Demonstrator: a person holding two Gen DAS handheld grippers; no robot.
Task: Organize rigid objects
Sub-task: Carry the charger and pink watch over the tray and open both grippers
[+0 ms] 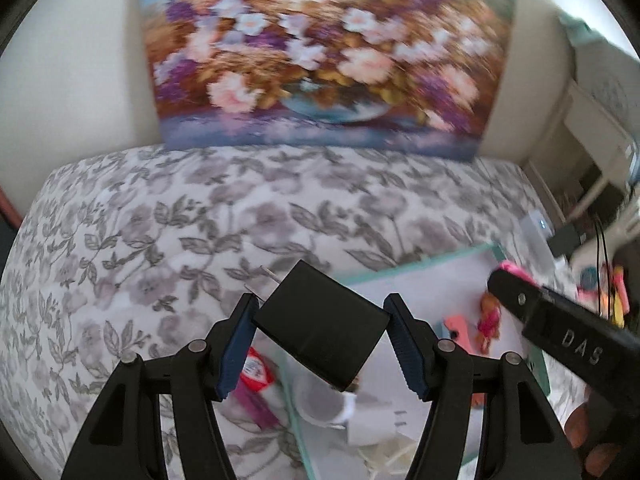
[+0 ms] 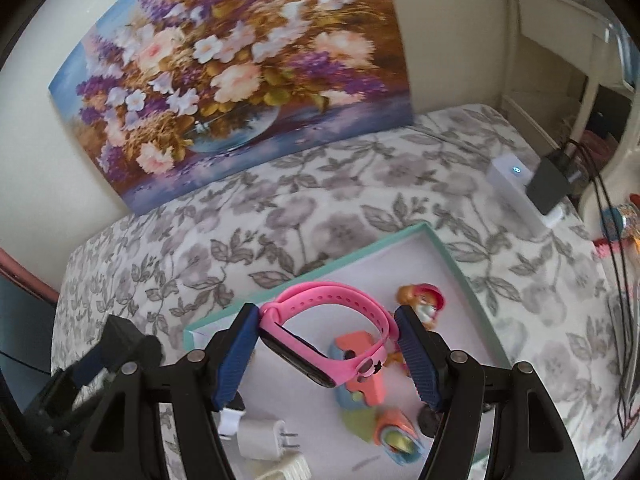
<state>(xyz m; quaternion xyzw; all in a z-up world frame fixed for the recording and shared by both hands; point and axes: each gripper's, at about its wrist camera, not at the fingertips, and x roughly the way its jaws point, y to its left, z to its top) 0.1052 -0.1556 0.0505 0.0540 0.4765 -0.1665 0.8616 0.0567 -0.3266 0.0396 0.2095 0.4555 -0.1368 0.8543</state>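
the black charger block (image 1: 322, 324) is pinched between the jaws of the left gripper (image 1: 320, 340), lifted above the bed (image 1: 160, 220). the pink smartwatch (image 2: 328, 332) is clamped in the right gripper (image 2: 326, 350) over the teal-rimmed tray (image 2: 448, 256). below the jaws the tray already holds a toy figure (image 2: 424, 300), toy cars (image 2: 360, 364) and a white plug (image 2: 260, 438). by my reading sorting is partway; both held items and a red-labelled tube (image 1: 256, 372) beside the tray remain.

Black left gripper (image 1: 322, 330), right gripper (image 2: 326, 344): ribbed blue fingers (image 1: 236, 340), silver screws, "DAS" lettering.
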